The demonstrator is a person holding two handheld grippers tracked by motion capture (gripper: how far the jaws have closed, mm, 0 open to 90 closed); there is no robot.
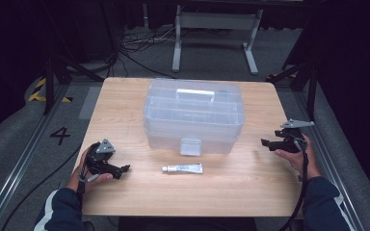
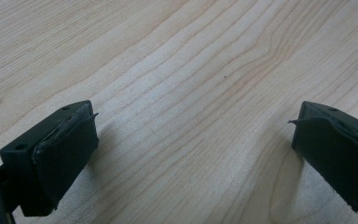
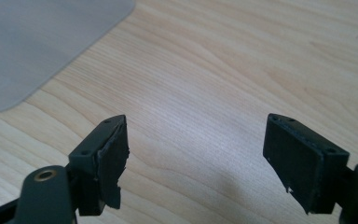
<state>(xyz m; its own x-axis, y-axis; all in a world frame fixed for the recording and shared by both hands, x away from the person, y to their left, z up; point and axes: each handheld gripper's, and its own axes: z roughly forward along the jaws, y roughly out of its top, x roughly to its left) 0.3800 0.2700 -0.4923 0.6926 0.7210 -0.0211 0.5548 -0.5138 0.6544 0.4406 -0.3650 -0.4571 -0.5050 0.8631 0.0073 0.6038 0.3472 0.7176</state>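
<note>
1. Currently, the left gripper [image 1: 124, 169] is being kept low at about 8 o'clock on the table [image 1: 250, 187], with its jaws spread wide and nothing between them; in the left gripper view only bare wood is being seen between the pads [image 2: 60, 161].
2. The right gripper [image 1: 266, 142] is being held at about 3 o'clock, a little above the wood, and its jaws are also standing apart and empty, as the right gripper view is showing.
3. The small tube [image 1: 182, 168] is lying flat at about 6 o'clock, between the two grippers and well apart from both, just in front of the clear plastic box [image 1: 194, 115].
4. The box is being left in the middle of the table with its lid down and its latch [image 1: 190, 147] turned toward the person, probably so that the latch can be reached first.
5. The tube is probably being placed crosswise so that its narrow body can be pinched from above.
6. Both grippers are being kept released and to the sides, so the working space is being left free; it is judged that the work is only at its start.
</note>
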